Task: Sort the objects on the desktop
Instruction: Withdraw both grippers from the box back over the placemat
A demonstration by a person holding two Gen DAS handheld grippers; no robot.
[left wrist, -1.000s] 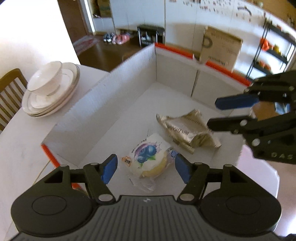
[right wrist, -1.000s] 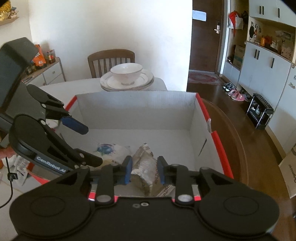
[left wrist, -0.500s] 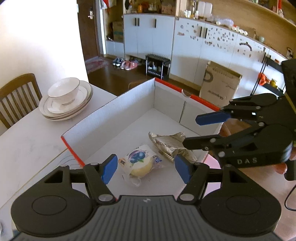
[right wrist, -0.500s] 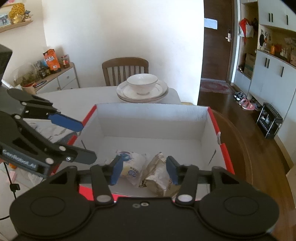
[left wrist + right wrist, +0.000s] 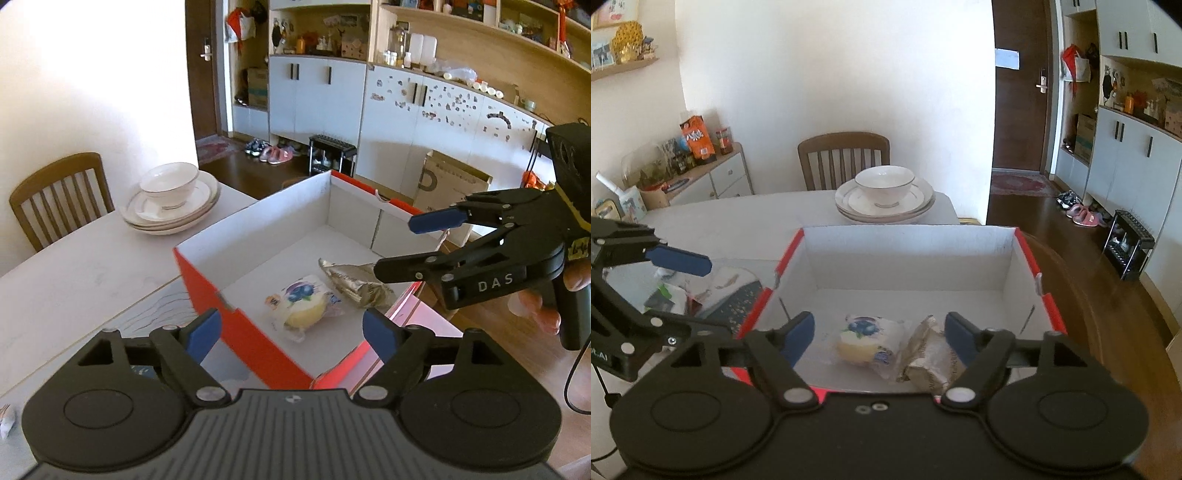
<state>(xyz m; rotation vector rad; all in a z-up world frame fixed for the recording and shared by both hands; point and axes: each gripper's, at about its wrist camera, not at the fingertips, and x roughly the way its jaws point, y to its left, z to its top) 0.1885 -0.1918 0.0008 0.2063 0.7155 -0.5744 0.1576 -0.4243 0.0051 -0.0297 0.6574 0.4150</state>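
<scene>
Both my grippers, left (image 5: 291, 332) and right (image 5: 879, 338), are opening empty above the box (image 5: 1045, 295), nearer its left-side clutter (image 5: 735, 291).

We hold our left gripper (image 5: 291, 334) and right gripper (image 5: 879, 338) tilted downward, both sets of jaws opening with nothing between the blue pads, our fingers (image 5: 535, 308) wrapped around the right gripper's handle.

An open red-sided cardboard box (image 5: 908, 254) sits on the white worktop (image 5: 746, 218). Inside lie a clear-wrapped blueberry cake (image 5: 868, 341) and, touching its right, a crumpled gold foil packet (image 5: 923, 358). Behind the box stand stacked white plates (image 5: 886, 208) bearing a white bowl (image 5: 884, 184).
</scene>
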